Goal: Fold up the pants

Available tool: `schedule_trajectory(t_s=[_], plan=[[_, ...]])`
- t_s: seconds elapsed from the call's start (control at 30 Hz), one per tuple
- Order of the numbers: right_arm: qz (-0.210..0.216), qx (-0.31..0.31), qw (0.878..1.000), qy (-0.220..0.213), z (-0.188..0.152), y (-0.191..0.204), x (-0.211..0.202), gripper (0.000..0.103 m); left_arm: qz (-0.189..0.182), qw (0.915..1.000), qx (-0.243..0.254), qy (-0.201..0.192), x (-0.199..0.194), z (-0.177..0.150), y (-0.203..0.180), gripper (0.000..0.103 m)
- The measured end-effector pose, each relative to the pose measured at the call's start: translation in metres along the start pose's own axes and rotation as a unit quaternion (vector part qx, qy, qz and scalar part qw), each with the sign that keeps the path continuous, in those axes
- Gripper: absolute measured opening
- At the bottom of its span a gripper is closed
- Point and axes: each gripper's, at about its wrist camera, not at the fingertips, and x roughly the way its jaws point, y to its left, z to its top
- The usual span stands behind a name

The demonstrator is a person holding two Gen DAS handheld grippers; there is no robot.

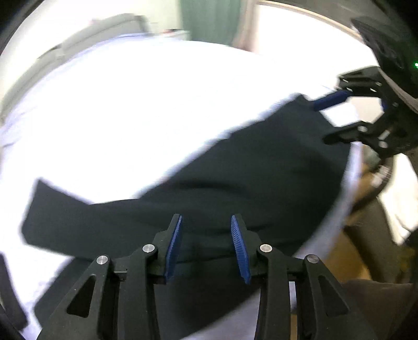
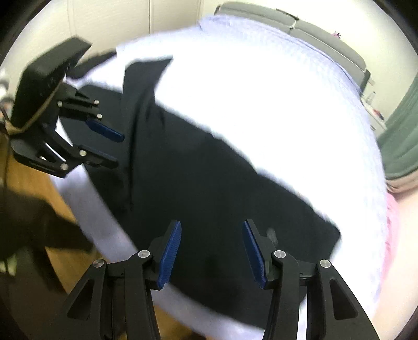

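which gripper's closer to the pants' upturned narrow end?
Left. The left gripper hangs open over the pants near the upturned narrow end. The right gripper is open over the opposite, wider end, further away.

Pants (image 1: 235, 177) plain black, maybe very dark navy, no pattern visible; same flat dark tone in the right wrist view (image 2: 198, 183). Bed sheet (image 1: 130, 109) white to pale lavender, blown out by light; faint fine texture or check near its far edge (image 2: 274, 47), too blurred to tell. Left gripper (image 1: 206, 245) black frame, blue ribbed finger pads (image 1: 174, 248), silver pivot pins. Right gripper (image 2: 211, 251) same black with blue pads (image 2: 254, 253). Headboard (image 2: 313, 28) grey. Curtain (image 2: 402, 136) muted green. Floor (image 2: 28, 183) warm brown wood. Pink fabric (image 2: 392, 219) at the right edge. Wall (image 2: 104, 23) off-white.
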Motion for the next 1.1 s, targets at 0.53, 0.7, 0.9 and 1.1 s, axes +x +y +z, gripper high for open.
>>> schedule_trajectory(t_s=[0.53,0.7,0.9,1.1], plan=[[0.131,0.047,0.990,-0.027,0.307,0.084,0.209,0.050,0.197,0.9536,-0.227,-0.020,-0.041,-0.067,0.353,0.050],[0.159,0.100,0.982,0.006,0.359,0.086,0.284,0.050,0.192,0.9411,-0.277,-0.028,-0.030,-0.078,0.390,0.051],[0.198,0.125,0.970,0.063,0.402,0.092,0.360,0.050,0.192,0.9367,-0.292,-0.028,-0.012,-0.082,0.422,0.051],[0.222,0.116,0.964,0.088,0.414,0.107,0.390,0.006,0.199,0.9343,-0.294,-0.026,-0.025,-0.099,0.438,0.051]])
